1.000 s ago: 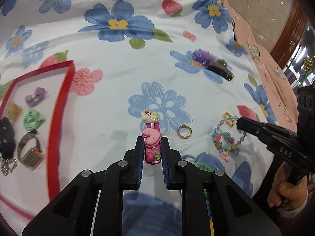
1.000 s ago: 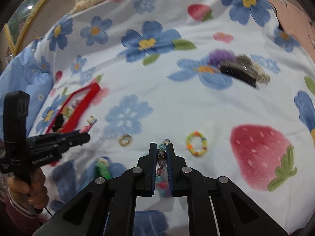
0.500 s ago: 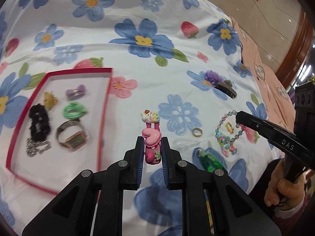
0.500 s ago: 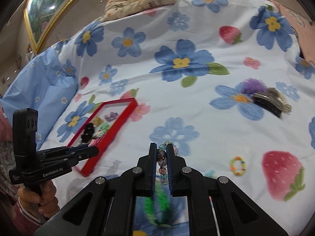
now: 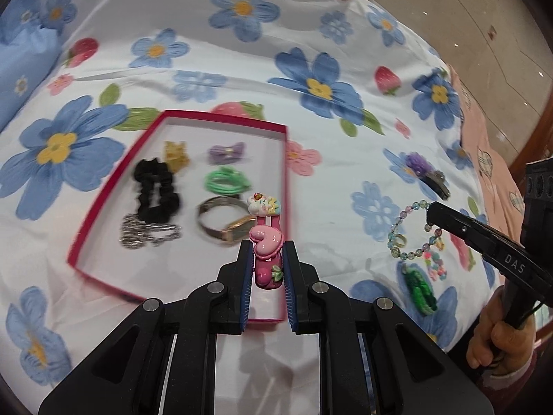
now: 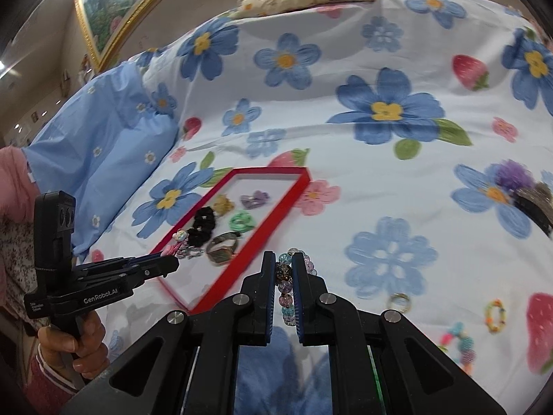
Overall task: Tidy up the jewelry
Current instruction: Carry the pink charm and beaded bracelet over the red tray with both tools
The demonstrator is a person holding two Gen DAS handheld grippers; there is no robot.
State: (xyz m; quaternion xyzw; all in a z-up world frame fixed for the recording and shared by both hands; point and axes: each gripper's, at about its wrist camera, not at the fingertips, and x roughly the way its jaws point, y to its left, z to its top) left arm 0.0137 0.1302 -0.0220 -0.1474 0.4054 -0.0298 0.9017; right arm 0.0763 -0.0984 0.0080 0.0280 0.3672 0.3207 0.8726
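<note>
My left gripper (image 5: 265, 252) is shut on a pink heart hair clip (image 5: 265, 243) and holds it above the near right part of the red-rimmed tray (image 5: 285, 169). The tray holds a black scrunchie (image 5: 155, 186), a watch (image 5: 221, 223), a green hair tie (image 5: 226, 181), a purple bow (image 5: 226, 152), a gold clip and a silver chain. My right gripper (image 6: 284, 269) is shut on a glass bead bracelet (image 6: 285, 287), held in the air right of the tray (image 6: 276, 211). The bracelet also hangs in the left wrist view (image 5: 413, 230).
On the floral bedspread right of the tray lie a gold ring (image 6: 399, 301), a small bead ring (image 6: 495, 314), a pastel bead bracelet (image 6: 458, 340), a green item (image 5: 420, 285) and a purple and black clip pile (image 6: 525, 190). A blue pillow (image 6: 103, 159) lies at the left.
Both grippers have moved left toward the tray with their items. The left gripper with the pink clip is now over the tray; the right one carries the bracelet clear of the bedspread.
</note>
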